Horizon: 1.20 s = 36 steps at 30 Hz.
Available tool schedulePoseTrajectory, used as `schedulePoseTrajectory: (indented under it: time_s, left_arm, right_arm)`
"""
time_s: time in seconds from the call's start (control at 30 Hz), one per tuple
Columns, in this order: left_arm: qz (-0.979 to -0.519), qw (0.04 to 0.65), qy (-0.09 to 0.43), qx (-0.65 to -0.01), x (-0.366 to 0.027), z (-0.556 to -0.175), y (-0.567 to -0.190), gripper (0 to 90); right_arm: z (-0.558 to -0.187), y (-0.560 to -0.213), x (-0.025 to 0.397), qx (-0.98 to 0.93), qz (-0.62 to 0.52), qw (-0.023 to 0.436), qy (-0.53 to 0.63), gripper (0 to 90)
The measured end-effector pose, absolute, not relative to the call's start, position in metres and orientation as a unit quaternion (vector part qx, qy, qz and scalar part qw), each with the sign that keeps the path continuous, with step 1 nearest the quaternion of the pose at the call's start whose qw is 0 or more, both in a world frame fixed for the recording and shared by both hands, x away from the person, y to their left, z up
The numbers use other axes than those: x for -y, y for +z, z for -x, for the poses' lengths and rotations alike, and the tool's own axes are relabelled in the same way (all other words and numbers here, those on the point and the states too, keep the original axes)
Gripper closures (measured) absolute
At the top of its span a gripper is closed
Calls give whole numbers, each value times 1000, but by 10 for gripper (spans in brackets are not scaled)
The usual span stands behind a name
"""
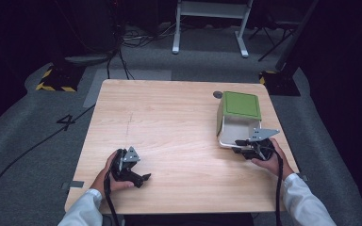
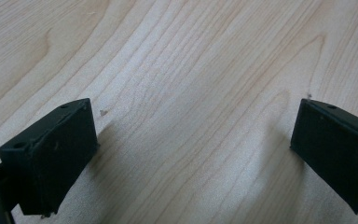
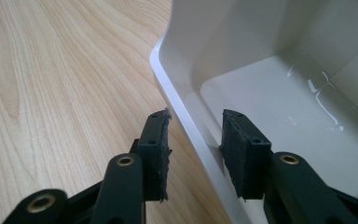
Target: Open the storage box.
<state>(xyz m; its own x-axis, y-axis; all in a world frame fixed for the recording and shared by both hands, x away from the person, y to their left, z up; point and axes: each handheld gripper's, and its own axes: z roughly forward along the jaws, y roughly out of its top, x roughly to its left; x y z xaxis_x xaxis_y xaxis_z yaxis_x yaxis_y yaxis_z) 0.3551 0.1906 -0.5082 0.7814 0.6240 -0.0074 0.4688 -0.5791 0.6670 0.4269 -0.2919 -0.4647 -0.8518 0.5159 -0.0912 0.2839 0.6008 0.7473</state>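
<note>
A light wooden surface (image 1: 169, 122) is sitting on grey carpeted floor (image 1: 23, 141) in a dim room. Black cables (image 1: 28, 153) are trailing across the floor at left. Yellow-black striped bases (image 1: 55, 81) are standing at upper left and upper right, and a white frame (image 1: 210, 23) is standing at top centre.

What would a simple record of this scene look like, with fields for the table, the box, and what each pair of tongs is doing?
table: light wooden table, bare apart from the box
box: white box with a green side, near the table's right edge, its open side toward the person
left tongs: left tongs low over bare wood, jaws wide apart, holding nothing
right tongs: right tongs straddle the box's wall, one jaw outside, one inside, not closed on it
</note>
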Motion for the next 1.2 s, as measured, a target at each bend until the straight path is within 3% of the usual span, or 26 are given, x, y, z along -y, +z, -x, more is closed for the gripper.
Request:
schedulePoseTrajectory:
  time_s: [1.2]
  left_arm:
    - [-880,338,116,-312,-191,-354,-508,5]
  right_arm:
    - [-410,-467,296,-886,-219,150,380,628]
